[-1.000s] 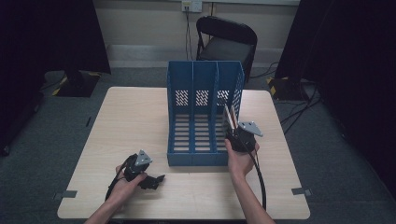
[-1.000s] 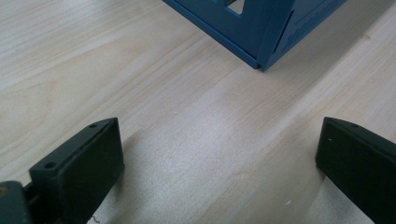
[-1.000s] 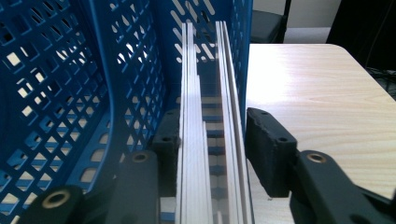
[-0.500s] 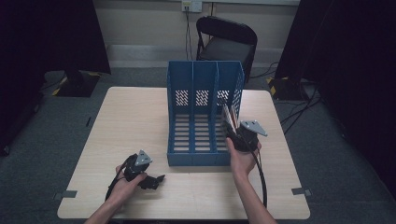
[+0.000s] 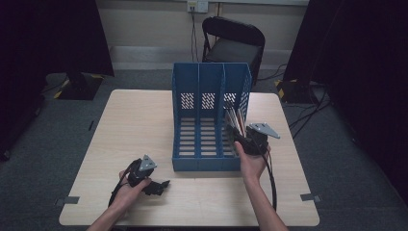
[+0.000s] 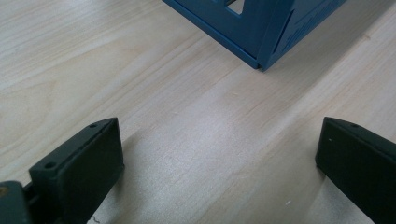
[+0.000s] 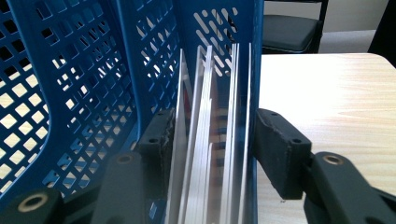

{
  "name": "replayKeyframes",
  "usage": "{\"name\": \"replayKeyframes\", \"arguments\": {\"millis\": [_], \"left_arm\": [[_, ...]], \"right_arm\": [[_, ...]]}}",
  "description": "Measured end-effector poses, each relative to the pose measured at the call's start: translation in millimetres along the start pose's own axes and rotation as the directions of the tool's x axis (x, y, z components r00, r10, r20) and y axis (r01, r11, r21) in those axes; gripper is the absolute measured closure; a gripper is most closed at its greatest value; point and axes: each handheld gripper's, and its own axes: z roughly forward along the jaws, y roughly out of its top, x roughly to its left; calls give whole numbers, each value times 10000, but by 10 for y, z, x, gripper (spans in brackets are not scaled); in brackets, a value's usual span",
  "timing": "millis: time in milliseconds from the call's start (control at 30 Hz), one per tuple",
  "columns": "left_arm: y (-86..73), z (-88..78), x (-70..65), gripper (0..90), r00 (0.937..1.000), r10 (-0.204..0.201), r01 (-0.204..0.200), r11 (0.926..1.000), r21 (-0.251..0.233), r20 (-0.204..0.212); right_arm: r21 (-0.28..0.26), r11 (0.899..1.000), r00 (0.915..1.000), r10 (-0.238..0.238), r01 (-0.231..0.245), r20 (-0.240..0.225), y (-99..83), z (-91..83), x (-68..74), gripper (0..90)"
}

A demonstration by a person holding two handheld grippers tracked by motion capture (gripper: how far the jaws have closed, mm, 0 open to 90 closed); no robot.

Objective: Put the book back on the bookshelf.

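Note:
A blue three-slot file rack (image 5: 209, 91) stands in the middle of the table. Thin pale sheets (image 5: 232, 115) stand on edge in its right slot. My right gripper (image 5: 235, 127) reaches into that slot from the front. In the right gripper view its jaws (image 7: 210, 144) have just been opening: one jaw is inside the slot left of the sheets (image 7: 203, 140), the other outside the rack's right wall (image 7: 254, 70), with sheets and wall between them. My left gripper (image 5: 161, 185) rests on the table at the front left, open, with bare wood between its jaws (image 6: 215, 163).
The rack's front corner (image 6: 261, 42) lies just ahead of the left gripper. A black folding chair (image 5: 233, 41) stands behind the table (image 5: 134, 125). Cables trail from both grippers toward the table's near edge.
The right gripper's jaws have spread wider around the sheets, and that hand has shifted slightly right. The left hand and gripper lie where they were.

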Motion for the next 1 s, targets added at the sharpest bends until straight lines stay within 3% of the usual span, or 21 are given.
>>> {"name": "replayKeyframes", "arguments": {"millis": [333,433,533,633,700,1000], "left_arm": [[0,0,1,3,10000,3,-3,10000,-9,10],[-1,1,1,3,10000,4,-4,10000,-10,9],[-1,1,1,3,10000,2,-2,10000,-10,10],[-1,1,1,3,10000,6,-6,10000,-9,7],[-1,-1,3,3,10000,23,-23,10000,-7,-1],[-5,-5,10,3,10000,49,-49,10000,-1,15]], "right_arm": [[-136,9998,9995,-177,173,-264,124,-32,-6,458],[149,9997,9983,-192,201,-547,117,-19,-41,412],[210,9994,9982,-268,280,-541,94,-29,-71,341],[414,9988,9955,-215,254,-919,73,-33,-102,258],[451,9989,9923,-86,142,-1233,60,-58,-128,253],[590,9983,9839,129,-24,-1783,0,-191,-225,143]]}}
